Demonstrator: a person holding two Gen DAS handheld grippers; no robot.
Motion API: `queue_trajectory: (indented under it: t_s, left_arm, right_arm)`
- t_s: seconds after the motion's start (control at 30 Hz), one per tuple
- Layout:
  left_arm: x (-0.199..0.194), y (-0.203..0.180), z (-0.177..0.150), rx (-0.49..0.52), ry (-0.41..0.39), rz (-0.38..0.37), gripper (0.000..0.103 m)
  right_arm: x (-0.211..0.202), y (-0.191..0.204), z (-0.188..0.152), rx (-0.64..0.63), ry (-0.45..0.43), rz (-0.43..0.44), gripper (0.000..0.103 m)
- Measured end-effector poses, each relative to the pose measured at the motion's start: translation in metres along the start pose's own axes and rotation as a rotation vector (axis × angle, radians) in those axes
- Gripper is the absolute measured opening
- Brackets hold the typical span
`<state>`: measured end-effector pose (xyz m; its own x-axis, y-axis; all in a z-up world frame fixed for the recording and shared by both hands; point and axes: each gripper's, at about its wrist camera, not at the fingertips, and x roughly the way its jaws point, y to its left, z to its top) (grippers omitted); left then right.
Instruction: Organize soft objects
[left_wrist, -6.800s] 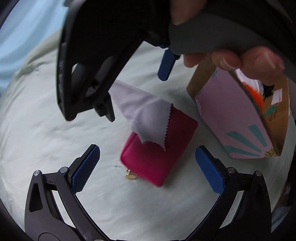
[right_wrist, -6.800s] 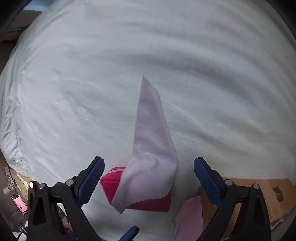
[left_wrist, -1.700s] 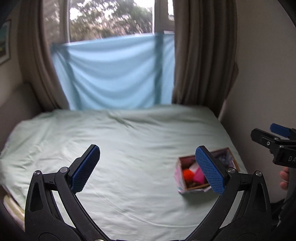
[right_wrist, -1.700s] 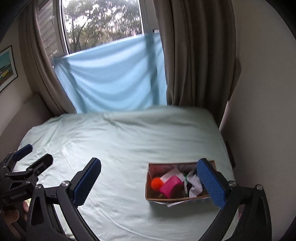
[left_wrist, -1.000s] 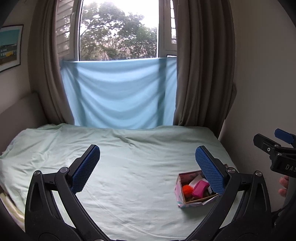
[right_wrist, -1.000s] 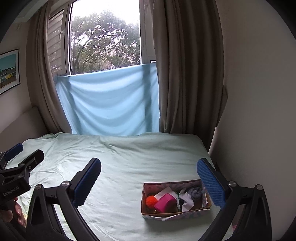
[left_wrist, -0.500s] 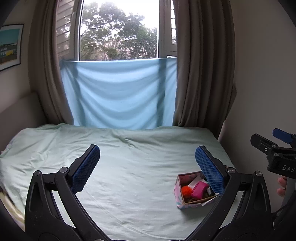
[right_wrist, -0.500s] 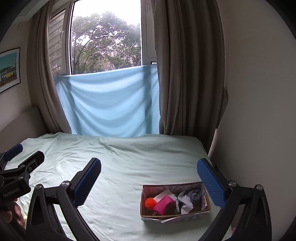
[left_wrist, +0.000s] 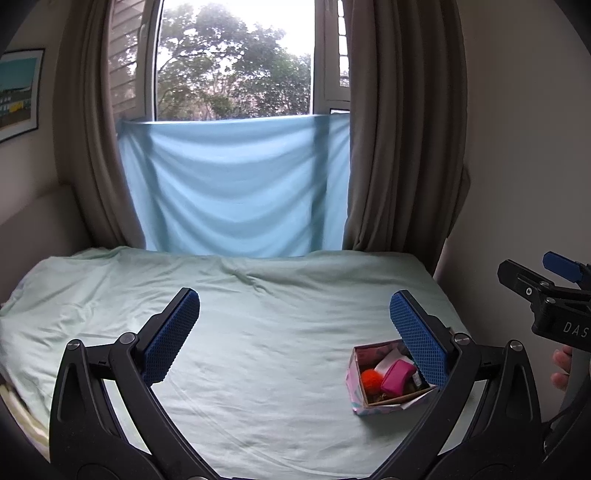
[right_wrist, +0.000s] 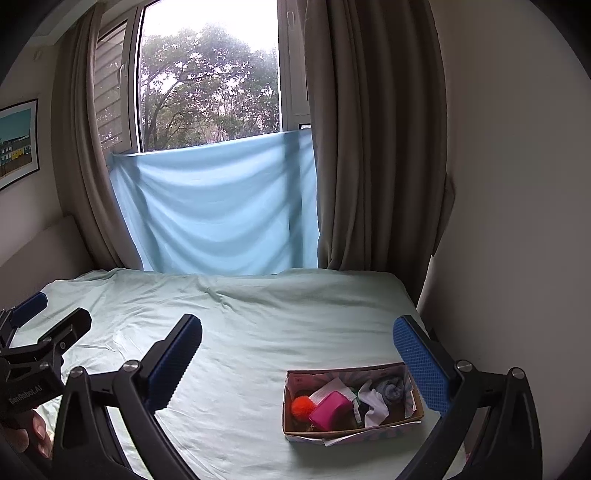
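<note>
Pale green bedding covers the bed (right_wrist: 258, 332), which runs back to a window (right_wrist: 207, 85) hung with a light blue sheet (right_wrist: 218, 210) between brown curtains (right_wrist: 373, 140). Near the bed's right edge sits an open cardboard box (right_wrist: 351, 430), and the soft things lie inside it: an orange pom-pom (right_wrist: 302, 405) at the left end, a magenta pouch (right_wrist: 330, 405) touching it, a white cloth (right_wrist: 373, 403) and a grey-blue bundle (right_wrist: 392, 390) to the right. What lies beneath them is too tangled to make out, and in the left wrist view the near blue pad hides the box's right end. The left tool (left_wrist: 295, 338) is spread wide and empty, well above the bedding; the right tool (right_wrist: 297, 360) is likewise wide and empty. Each appears only partly at the edge of the other's view, with a few fingertips (left_wrist: 561, 369) showing. Against half a second ago almost nothing has changed; against 6.8 seconds ago, the pouch and a pale cloth lay on the bedding outside the box with the tools close over them.
</note>
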<state>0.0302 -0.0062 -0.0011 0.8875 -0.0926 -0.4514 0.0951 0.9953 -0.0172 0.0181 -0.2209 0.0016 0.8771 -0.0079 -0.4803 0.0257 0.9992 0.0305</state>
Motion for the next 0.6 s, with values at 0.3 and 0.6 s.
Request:
queue_trajectory:
  t_s: [0.3, 0.6]
  left_arm:
    - [0.0041, 0.0006, 0.0002, 0.001, 0.013, 0.002, 0.103]
    - [0.0060, -0.0015, -0.0022, 0.011, 0.014, 0.012, 0.103]
  right_arm:
    - [-0.0018, -0.0003, 0.0019, 0.010, -0.001, -0.005, 0.103]
    - [-0.0010, -0.0021, 0.0024, 0.017, -0.003, 0.000, 0.103]
